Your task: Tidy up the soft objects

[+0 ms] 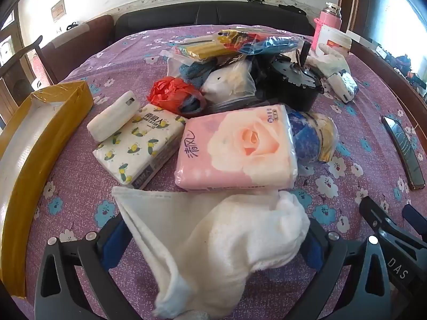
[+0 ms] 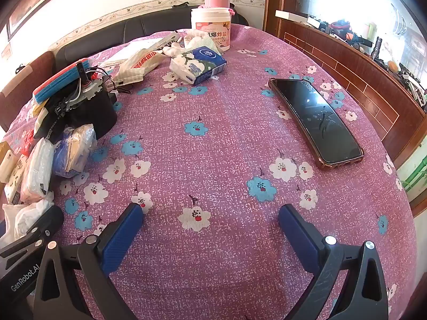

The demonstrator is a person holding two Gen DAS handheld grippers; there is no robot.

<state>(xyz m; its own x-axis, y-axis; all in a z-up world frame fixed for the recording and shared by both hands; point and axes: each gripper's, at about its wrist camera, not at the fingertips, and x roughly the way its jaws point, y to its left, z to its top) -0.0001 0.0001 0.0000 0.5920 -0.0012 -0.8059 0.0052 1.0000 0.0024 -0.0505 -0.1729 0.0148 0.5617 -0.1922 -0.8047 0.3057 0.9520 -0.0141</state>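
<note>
The left hand-held gripper (image 1: 213,242) stands fully open, its jaws on either side of a white towel (image 1: 221,240) lying at the near edge of the bench (image 1: 80,170); the pads do not press on it. Beyond lie a pink tissue pack (image 1: 234,152) and a lemon-print tissue pack (image 1: 138,144). A yellow box (image 1: 29,154) at left probably serves as the container. The right hand-held gripper (image 2: 210,229) is open and empty over bare cloth, near a phone (image 2: 315,120).

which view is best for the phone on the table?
Right wrist: the phone lies whole and close, screen up, on the floral tablecloth. Left wrist shows it only as a warped sliver at the right edge.
</note>
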